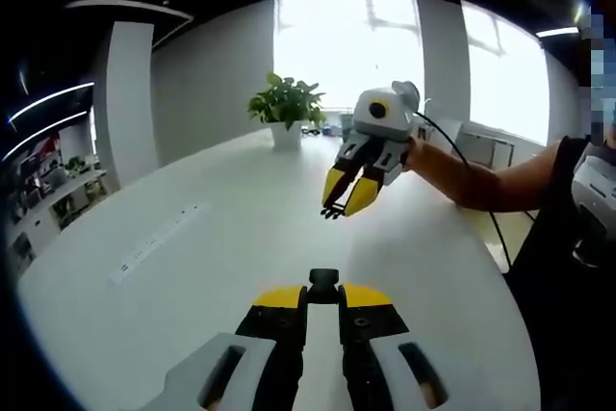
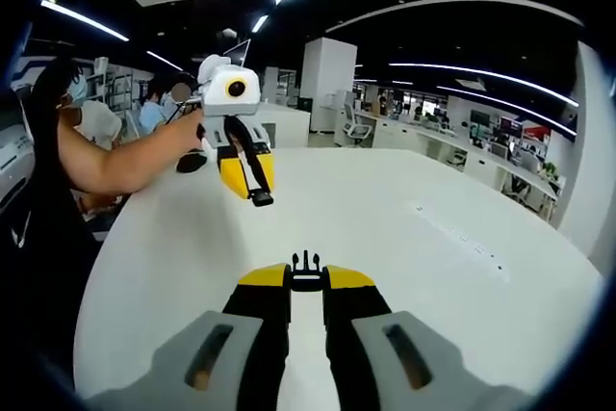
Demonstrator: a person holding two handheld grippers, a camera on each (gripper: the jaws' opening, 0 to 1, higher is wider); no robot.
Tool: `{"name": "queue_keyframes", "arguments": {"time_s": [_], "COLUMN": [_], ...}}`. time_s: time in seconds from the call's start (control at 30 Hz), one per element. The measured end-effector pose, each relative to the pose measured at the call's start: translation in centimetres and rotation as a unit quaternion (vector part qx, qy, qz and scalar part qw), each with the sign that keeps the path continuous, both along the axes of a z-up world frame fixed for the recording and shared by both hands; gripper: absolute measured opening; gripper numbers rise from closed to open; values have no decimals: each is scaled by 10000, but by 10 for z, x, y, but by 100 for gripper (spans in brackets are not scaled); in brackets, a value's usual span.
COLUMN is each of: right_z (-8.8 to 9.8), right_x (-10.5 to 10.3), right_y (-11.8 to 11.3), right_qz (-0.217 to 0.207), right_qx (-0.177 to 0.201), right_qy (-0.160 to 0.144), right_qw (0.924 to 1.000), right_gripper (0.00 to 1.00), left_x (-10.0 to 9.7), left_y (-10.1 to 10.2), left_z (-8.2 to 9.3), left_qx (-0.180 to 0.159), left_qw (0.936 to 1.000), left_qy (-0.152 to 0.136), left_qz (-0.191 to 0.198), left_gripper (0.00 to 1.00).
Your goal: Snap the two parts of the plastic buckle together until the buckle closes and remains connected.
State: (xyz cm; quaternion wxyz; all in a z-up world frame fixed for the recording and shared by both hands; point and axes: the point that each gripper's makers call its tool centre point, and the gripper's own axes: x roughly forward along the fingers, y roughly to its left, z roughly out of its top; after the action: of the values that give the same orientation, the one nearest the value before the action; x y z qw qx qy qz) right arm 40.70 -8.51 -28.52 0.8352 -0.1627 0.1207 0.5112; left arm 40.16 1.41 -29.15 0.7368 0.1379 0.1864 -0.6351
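My left gripper [image 1: 323,295] is shut on the black socket half of the buckle [image 1: 323,280], which sticks out past the yellow jaw tips. The right gripper [image 2: 306,282] is shut on the black pronged half [image 2: 306,265], prongs pointing forward. Both are held above the white table. In the left gripper view the right gripper [image 1: 346,203] hangs ahead with the pronged half [image 1: 333,211] at its tips. In the right gripper view the left gripper [image 2: 254,188] faces me with the socket half [image 2: 262,199]. The two halves are apart.
A large white oval table [image 1: 221,267] spreads beneath both grippers, with a flush socket strip [image 1: 154,243] set into it. A potted plant [image 1: 286,108] stands at its far end. A person's arm [image 1: 481,180] and a black cable [image 1: 476,180] come in from the right.
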Motion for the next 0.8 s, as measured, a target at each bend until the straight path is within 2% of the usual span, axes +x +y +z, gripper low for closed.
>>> {"name": "queue_keyframes", "arguments": {"time_s": [0.8], "right_z": [6], "right_x": [-14], "right_y": [9], "right_qz": [143], "right_qx": [-97], "right_qy": [-103], "right_qw": [9998], "right_gripper": [12], "left_x": [-11], "left_y": [4], "left_z": [0], "left_qx": [89], "left_qw": [9999], "left_qy": [-48], "left_qz": [-35], "left_gripper": [11]}}
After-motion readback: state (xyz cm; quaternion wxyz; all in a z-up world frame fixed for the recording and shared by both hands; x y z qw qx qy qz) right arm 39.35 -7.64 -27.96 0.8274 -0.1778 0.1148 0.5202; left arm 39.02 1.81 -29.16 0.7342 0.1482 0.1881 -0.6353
